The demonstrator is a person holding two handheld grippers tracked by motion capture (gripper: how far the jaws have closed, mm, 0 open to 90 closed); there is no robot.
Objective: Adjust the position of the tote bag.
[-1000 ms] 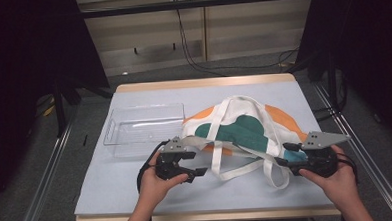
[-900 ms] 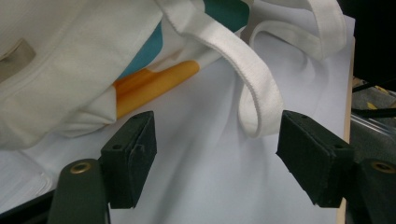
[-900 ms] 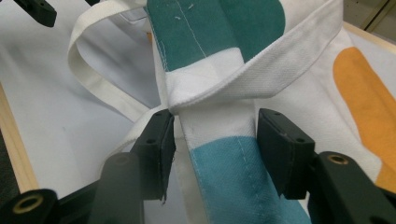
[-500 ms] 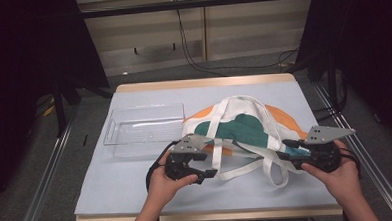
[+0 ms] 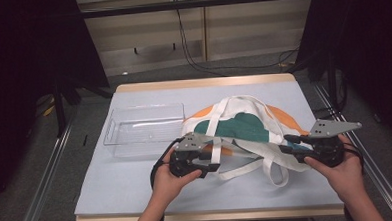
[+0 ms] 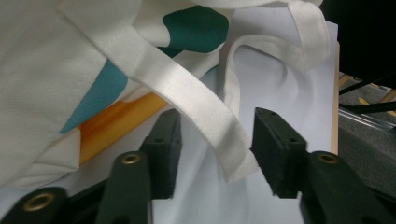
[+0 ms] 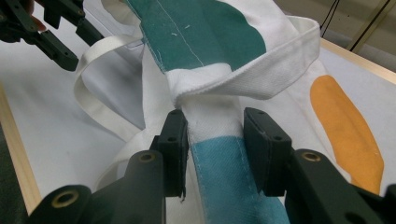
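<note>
We see the bag (image 5: 244, 126) lying on the table (image 5: 137, 178), with our left gripper (image 6: 212, 140) fingers closing around a strap (image 6: 187, 93) and our right gripper (image 7: 212, 140) fingers closing on bag cloth.

Tote bag (image 5: 244, 126): white cloth, dark green blotch at centre, orange patches at its 9 and 2 o'clock edges, lighter teal panel in the gripper views; straps (image 6: 187, 88) white. Bin (image 5: 145, 130): clear, colourless. Table cover (image 5: 137, 185): pale blue-grey; table edge (image 5: 203, 83) light wood. Gripper jaws: black.
</note>
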